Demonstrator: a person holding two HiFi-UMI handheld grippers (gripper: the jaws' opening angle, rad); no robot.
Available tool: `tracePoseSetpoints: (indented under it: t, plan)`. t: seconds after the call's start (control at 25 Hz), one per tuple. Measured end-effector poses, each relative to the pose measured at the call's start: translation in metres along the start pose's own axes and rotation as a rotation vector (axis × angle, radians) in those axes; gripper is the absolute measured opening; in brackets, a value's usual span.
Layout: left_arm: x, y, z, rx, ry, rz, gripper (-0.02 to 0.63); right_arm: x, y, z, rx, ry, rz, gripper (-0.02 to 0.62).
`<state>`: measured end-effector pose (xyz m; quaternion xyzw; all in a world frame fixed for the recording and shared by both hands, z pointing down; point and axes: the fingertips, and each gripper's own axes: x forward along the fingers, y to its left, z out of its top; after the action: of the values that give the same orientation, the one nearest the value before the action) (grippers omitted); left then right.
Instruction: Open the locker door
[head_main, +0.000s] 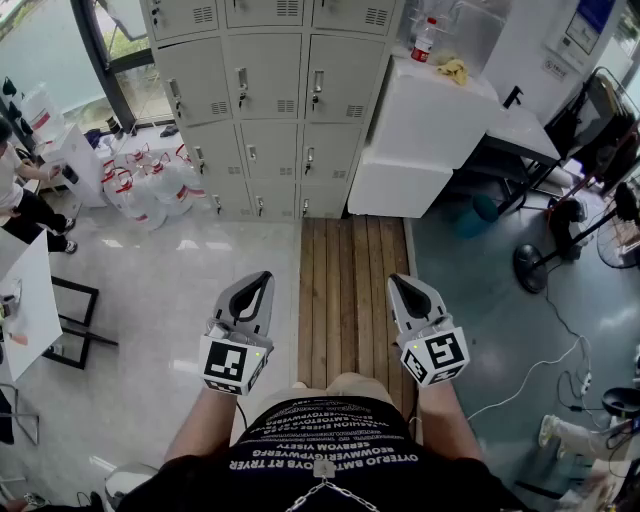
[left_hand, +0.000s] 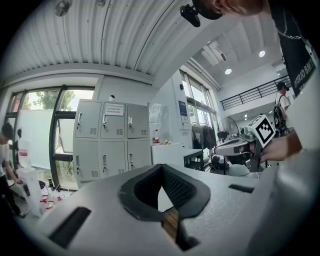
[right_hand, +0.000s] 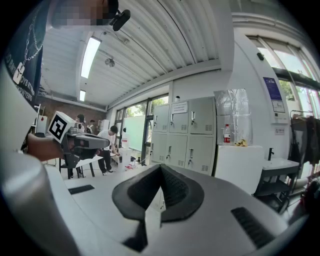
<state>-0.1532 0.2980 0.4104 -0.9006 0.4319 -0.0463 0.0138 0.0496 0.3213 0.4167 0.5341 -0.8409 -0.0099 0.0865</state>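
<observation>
A bank of grey lockers (head_main: 265, 100) stands at the far end of the floor, every door closed, each with a small handle and a vent. The lockers also show in the left gripper view (left_hand: 107, 145) and the right gripper view (right_hand: 185, 137), several steps away. My left gripper (head_main: 266, 276) and right gripper (head_main: 394, 279) are held low, close to the person's body and side by side, pointing toward the lockers. In their own views the left gripper (left_hand: 161, 168) and the right gripper (right_hand: 161, 168) have their jaw tips together, shut on nothing.
A strip of wooden planks (head_main: 350, 290) leads to the lockers. A white cabinet (head_main: 430, 120) carrying a bottle (head_main: 425, 40) stands to their right. White bags (head_main: 150, 185) lie at the left foot. A person (head_main: 20, 200) and a white table (head_main: 25, 300) are left, a fan (head_main: 560, 250) right.
</observation>
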Motion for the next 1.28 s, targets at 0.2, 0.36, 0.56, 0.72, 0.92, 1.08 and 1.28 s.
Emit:
tracePoseSetpoints:
  t: [0.2, 0.36, 0.56, 0.72, 0.92, 1.08, 1.28]
  plan:
    - [0.000, 0.008, -0.003, -0.015, 0.007, 0.000, -0.008, 0.005, 0.009, -0.009, 0.032, 0.029, 0.026, -0.003]
    - [0.014, 0.013, -0.019, -0.012, 0.039, 0.002, -0.008, 0.016, -0.004, -0.019, 0.046, 0.048, 0.024, -0.003]
    - [0.049, 0.016, -0.019, 0.000, 0.044, 0.011, -0.008, 0.037, -0.037, -0.030, 0.084, 0.032, 0.024, -0.003]
    - [0.082, 0.020, -0.017, -0.014, 0.047, 0.009, -0.008, 0.057, -0.067, -0.032, 0.083, 0.023, 0.044, 0.023]
    - [0.132, 0.037, -0.020, -0.046, 0.072, 0.029, -0.008, 0.088, -0.111, -0.036, 0.104, 0.001, 0.076, 0.054]
    - [0.173, 0.041, -0.016, -0.041, 0.085, 0.042, -0.008, 0.108, -0.140, -0.044, 0.125, 0.009, 0.115, 0.060]
    - [0.215, 0.045, -0.005, -0.033, 0.047, 0.109, -0.008, 0.130, -0.176, -0.046, 0.129, 0.022, 0.147, 0.067]
